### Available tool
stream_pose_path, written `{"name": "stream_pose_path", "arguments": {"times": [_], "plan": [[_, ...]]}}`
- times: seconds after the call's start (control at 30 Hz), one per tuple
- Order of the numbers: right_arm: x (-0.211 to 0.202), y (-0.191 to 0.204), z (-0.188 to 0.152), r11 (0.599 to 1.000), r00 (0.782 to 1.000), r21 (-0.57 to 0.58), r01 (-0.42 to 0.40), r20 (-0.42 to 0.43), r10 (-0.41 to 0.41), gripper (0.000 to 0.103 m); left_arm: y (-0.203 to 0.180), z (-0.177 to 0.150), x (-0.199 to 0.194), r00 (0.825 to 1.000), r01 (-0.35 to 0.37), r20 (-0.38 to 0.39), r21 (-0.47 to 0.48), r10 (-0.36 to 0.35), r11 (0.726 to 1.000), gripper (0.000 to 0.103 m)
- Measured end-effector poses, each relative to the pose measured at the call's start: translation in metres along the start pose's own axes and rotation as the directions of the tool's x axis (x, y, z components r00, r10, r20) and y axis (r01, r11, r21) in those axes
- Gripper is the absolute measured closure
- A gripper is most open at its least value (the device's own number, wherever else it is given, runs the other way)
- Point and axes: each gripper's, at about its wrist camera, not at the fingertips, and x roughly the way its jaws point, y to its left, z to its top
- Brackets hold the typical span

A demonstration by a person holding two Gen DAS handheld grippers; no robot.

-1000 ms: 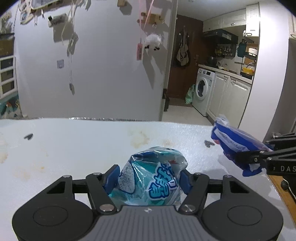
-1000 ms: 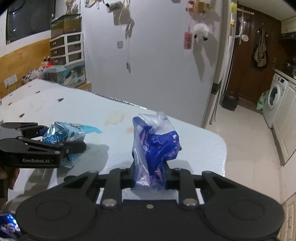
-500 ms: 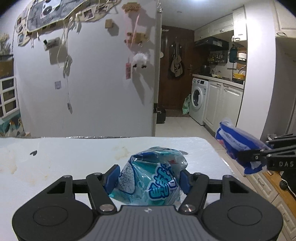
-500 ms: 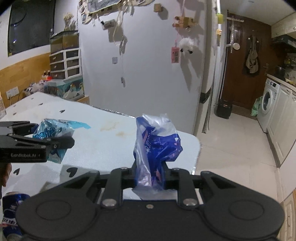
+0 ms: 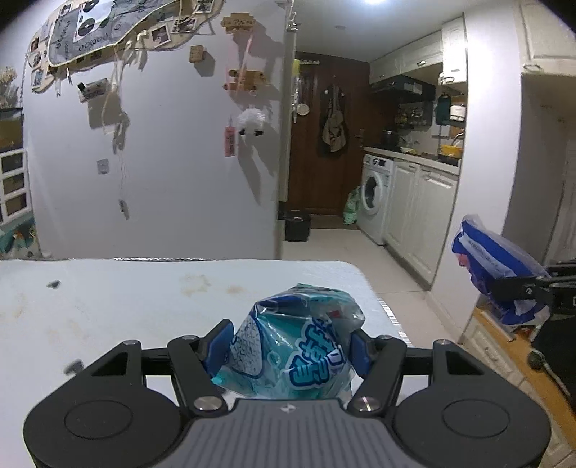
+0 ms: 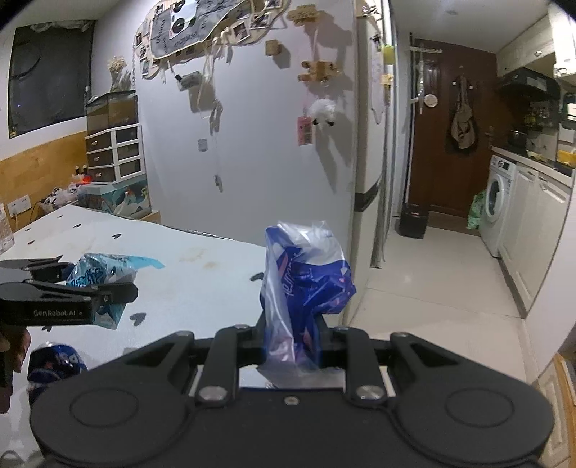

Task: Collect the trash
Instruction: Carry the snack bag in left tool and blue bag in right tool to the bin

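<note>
Above the white desk (image 5: 144,306), the left gripper (image 5: 288,345) clamped a crumpled teal plastic wrapper (image 5: 291,349), while the right gripper (image 6: 291,342), beyond the desk's edge, pinched a crumpled blue plastic bag (image 6: 306,284).

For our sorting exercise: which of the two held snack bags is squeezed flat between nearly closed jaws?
The dark blue bag, in the right gripper; the teal bag stays puffy in the wider left gripper.

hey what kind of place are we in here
Most likely a small lived-in flat: a white table beside a kitchen nook with a washing machine under a counter, and photos and trinkets hung on the wall.
</note>
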Motion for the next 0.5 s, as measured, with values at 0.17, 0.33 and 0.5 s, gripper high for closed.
{"name": "stream_pose_path", "arguments": {"times": [0.17,0.33,0.5], "plan": [[-0.026,-0.017,-0.011,0.999,0.999,0.013,0.035,0.006,-0.035,0.081,-0.029,-0.003,-0.008,1.000,0.023,-0.005,0.012,-0.023,1.000,0.037],[-0.050,-0.033,-0.022,0.998,0.998,0.033,0.059,0.019,-0.059,0.081,-0.061,-0.003,-0.018,0.999,0.042,-0.006,0.043,-0.042,0.998,0.037],[-0.075,-0.049,-0.034,0.996,0.997,0.050,0.075,0.030,-0.077,0.081,-0.097,-0.004,-0.030,0.998,0.061,-0.004,0.069,-0.061,0.996,0.037]]}}
